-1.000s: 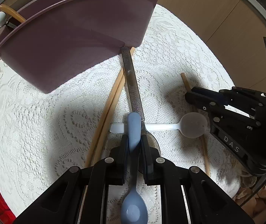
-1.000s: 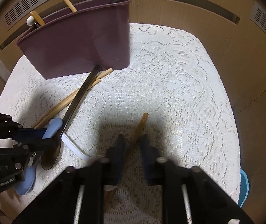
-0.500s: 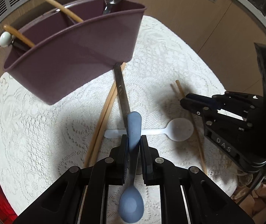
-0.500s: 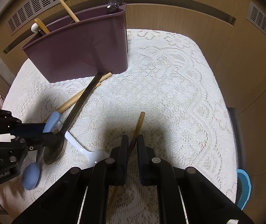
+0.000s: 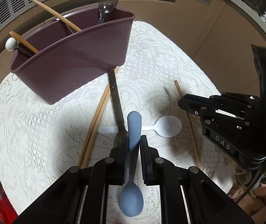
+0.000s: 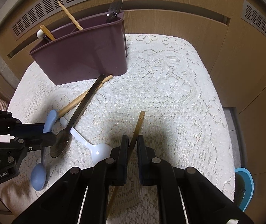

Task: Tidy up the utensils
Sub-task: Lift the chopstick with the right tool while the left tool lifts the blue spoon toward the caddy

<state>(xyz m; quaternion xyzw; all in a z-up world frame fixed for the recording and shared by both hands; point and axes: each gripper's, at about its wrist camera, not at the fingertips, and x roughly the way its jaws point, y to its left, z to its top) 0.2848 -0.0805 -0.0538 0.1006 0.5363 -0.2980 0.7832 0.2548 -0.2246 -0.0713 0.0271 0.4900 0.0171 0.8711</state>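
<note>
Beside the dark purple plastic utensil caddy (image 6: 88, 50), which stands at the far edge of the lace-covered desk (image 6: 170, 97), both tongs are loaded. The left tongs (image 5: 133, 141) are clamped on the handle of a pale blue plastic spoon (image 5: 133, 199), bowl hanging back toward the hand and handle tip aimed at the caddy; the right tongs (image 6: 132, 141) are closed on a single brown wooden chopstick (image 6: 139, 123), its free end likewise pointing toward the caddy. Gripping each piece along its shaft probably leaves the far end free to tip over the caddy's rim. Loose pieces lie in front of the caddy: a pair of light wooden chopsticks (image 5: 97, 119) and a dark metal spoon (image 6: 80, 112) whose handle end reaches the caddy's base, with a white plastic spoon (image 5: 167, 126) lying crosswise under it, nearer the tongs. Inside the caddy, a clear plastic spoon (image 5: 107, 3) stands in the right-hand compartment, and a wooden chopstick (image 5: 54, 14) leans out further left. The caddy's front wall is tall, so both pieces seem to need lifting above its rim; the cloth to the caddy's right is bare, offering the right tongs open room, while the left tongs must pass over the loose cluster.
</note>
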